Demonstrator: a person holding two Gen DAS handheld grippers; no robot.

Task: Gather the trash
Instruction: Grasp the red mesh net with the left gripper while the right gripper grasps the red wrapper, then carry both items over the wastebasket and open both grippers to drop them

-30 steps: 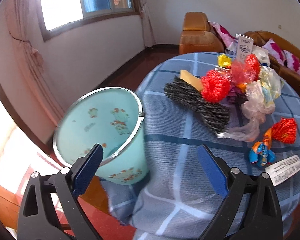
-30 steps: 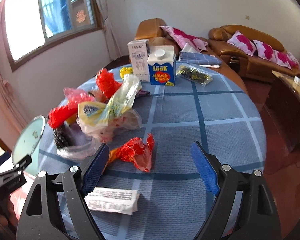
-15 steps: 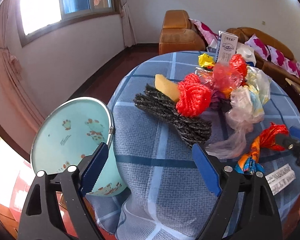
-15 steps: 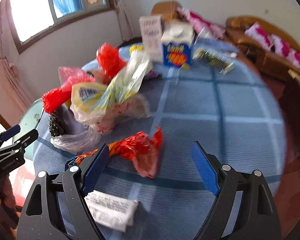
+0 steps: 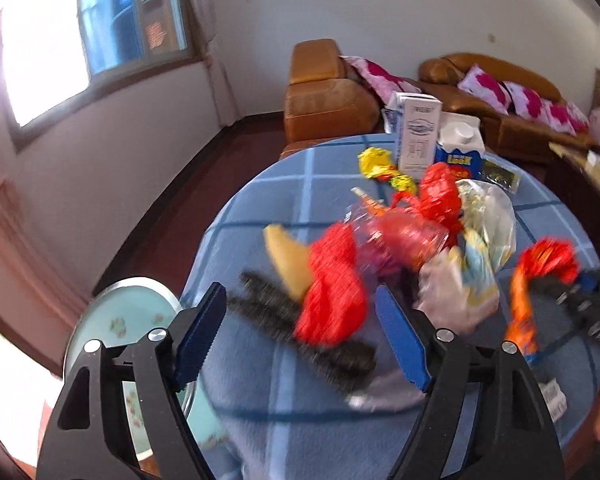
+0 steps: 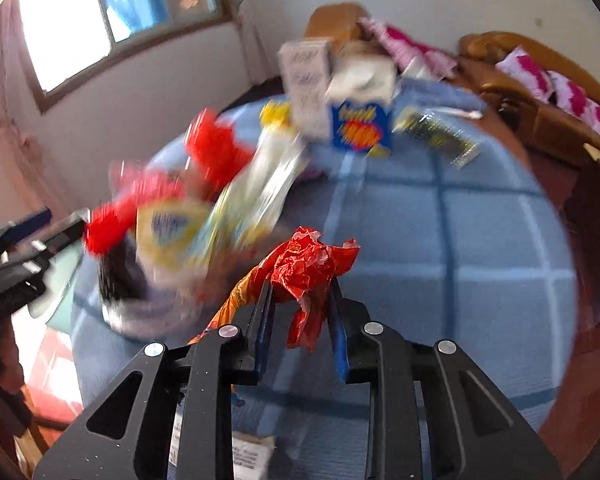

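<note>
Right gripper (image 6: 300, 304), lower centre of its own view: jaws have just been closing and now pinch a crumpled red-and-orange wrapper (image 6: 308, 264), red end bunched above the pads, orange tail trailing lower left. In the left wrist view the same wrapper (image 5: 540, 264) sits at the right edge, lifted off the blue checked tablecloth (image 5: 284, 380).

Left gripper (image 5: 300, 328): jaws have been narrowing yet stand apart with nothing pressed between them, over a black bristly bundle (image 5: 300, 332) and a red mesh wad (image 5: 332, 288) (both blurred).

Pale green bucket (image 5: 120, 320) at lower left, beside the table edge. Two cartons (image 5: 416, 140) stand at the far side, upper centre.
</note>
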